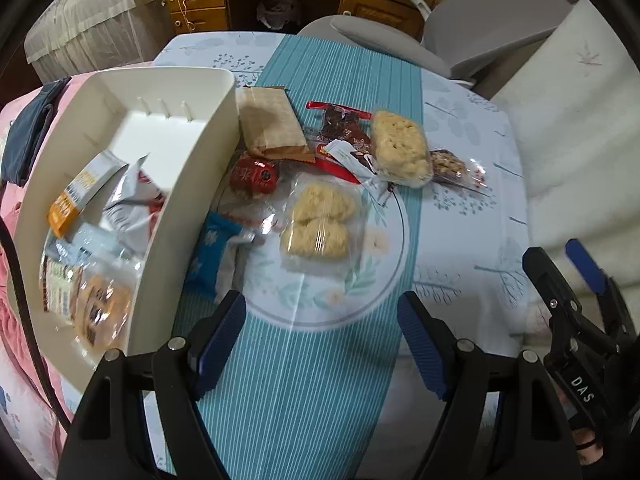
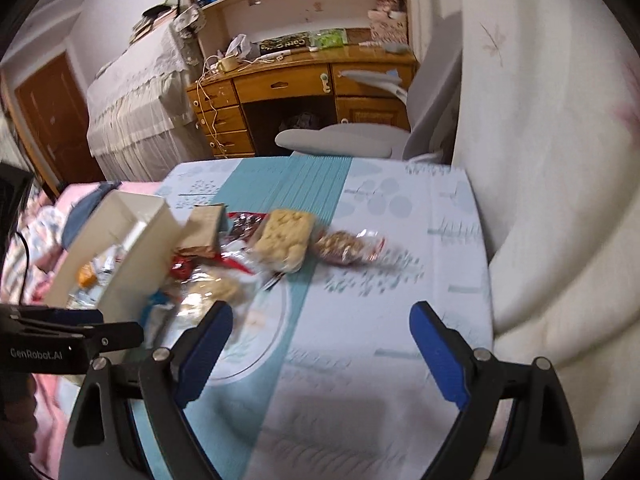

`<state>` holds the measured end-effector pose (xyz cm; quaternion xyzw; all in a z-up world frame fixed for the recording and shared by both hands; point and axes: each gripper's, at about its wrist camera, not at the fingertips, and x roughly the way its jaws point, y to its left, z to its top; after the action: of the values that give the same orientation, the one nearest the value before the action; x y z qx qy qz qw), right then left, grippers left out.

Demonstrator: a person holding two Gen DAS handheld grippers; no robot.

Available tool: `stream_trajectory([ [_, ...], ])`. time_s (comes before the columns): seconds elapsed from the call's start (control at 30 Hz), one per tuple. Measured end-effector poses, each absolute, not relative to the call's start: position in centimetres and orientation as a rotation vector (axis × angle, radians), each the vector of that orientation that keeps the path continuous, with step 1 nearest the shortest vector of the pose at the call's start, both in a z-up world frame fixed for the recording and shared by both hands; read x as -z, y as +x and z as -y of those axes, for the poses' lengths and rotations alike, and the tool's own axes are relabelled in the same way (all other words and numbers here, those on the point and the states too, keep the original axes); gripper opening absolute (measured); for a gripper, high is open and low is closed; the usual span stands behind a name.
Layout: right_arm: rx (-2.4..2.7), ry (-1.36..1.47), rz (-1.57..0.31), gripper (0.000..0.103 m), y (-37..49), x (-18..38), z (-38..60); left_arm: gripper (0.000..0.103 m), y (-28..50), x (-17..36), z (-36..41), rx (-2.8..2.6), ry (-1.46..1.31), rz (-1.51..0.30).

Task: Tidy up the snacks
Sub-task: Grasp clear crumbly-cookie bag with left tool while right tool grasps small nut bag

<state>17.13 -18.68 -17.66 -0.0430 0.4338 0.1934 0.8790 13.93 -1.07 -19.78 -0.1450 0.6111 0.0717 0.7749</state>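
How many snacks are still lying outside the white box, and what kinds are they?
Pale puffed-rice cakes in clear wrap: 2
Brown paper packet: 1
Red wrapped snacks: 2
Blue packet: 1
Nut bar in clear wrap: 1
White sachet: 1
Total: 8

blurred snacks (image 2: 280, 244), bin (image 1: 168, 264) hiding packets

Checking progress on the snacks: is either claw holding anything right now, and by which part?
Nothing is held. The left claw and right claw are both open and empty above the table.
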Motion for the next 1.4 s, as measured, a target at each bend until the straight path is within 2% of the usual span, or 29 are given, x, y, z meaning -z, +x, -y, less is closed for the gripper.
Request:
stream_trajectory([
  [0.43, -0.362, -0.421, -0.853, 0.086, 22.7, 22.7, 14.9, 0.079, 20.2, 26.2, 1.2, -0.199, -0.271, -1.420],
  [0.5, -0.368, -0.462, -0.861, 0.082, 23.5, 24.1, 14.4, 0.079, 20.6, 26.9, 1.0, -0.203, -0.262, -1.429],
  [0.77, -0.399, -0.500, -0.894, 0.075, 26.0, 27.1, 13.3, 0.079, 21.9, 29.0, 0.1, -0.194, -0.286, -1.448],
  [0.87, -0.408, -0.502, -0.899, 0.068, 26.8, 27.7, 12.8, 0.079, 22.2, 29.6, -0.1, -0.183, -0.296, -1.456],
  [1.13, -0.402, -0.477, -0.878, 0.068, 28.3, 28.0, 12.4, 0.079, 22.4, 31.3, -1.0, -0.168, -0.305, -1.479],
  [1.23, -0.414, -0.472, -0.878, 0.062, 28.5, 28.0, 12.2, 0.079, 22.5, 31.6, -0.7, -0.168, -0.301, -1.475],
  [1.3, -0.440, -0.468, -0.886, 0.051, 28.7, 28.0, 11.9, 0.079, 22.2, 31.6, -1.0, -0.165, -0.305, -1.473],
  [1.4, -0.433, -0.490, -0.894, 0.048, 28.8, 28.1, 11.2, 0.070, 22.1, 31.5, -1.6, -0.168, -0.316, -1.460],
])
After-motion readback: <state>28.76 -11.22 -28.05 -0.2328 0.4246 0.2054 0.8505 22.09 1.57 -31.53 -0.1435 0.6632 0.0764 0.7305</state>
